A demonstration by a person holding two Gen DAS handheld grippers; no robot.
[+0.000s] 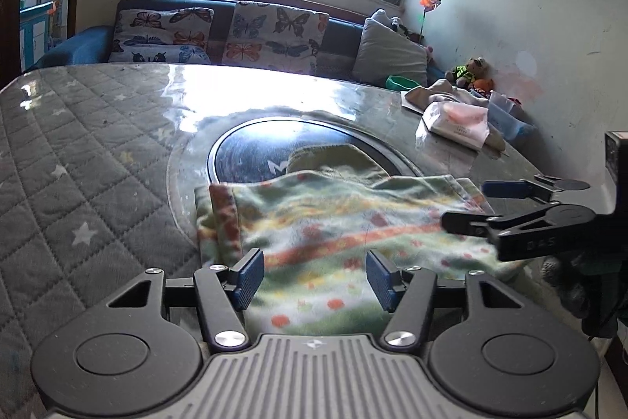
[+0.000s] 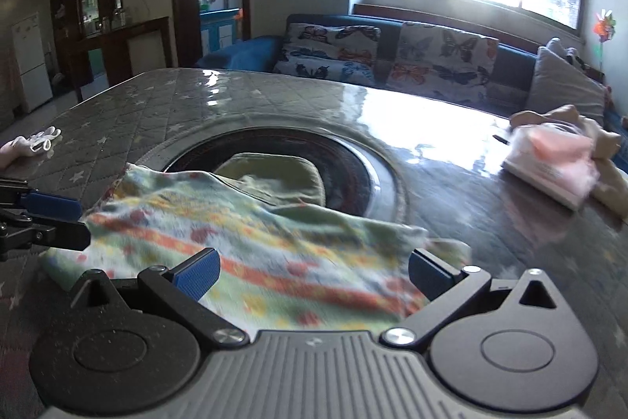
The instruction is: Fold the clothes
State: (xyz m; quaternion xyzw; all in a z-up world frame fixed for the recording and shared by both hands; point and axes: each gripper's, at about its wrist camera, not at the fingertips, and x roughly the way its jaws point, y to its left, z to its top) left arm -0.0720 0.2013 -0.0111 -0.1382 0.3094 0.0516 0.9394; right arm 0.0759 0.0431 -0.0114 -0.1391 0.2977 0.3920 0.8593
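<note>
A green fleece garment (image 1: 333,230) with orange stripes and red dots lies partly folded on the table, its far end over a round dark inset (image 1: 243,156). My left gripper (image 1: 316,277) is open at the garment's near edge, with cloth showing between the blue pads. From the right, my right gripper (image 1: 465,203) reaches over the garment's right side, its jaws apart. In the right wrist view the same garment (image 2: 255,242) fills the gap of my wide-open right gripper (image 2: 314,273). The left gripper (image 2: 66,218) sits at the cloth's left edge there.
The table (image 1: 78,144) has a quilted grey star cover under clear plastic. A tissue pack (image 1: 457,122) and beige cloth (image 1: 439,91) lie at the far right near the wall. A white glove (image 2: 39,140) rests at the left edge. A sofa with butterfly cushions (image 1: 271,38) stands behind.
</note>
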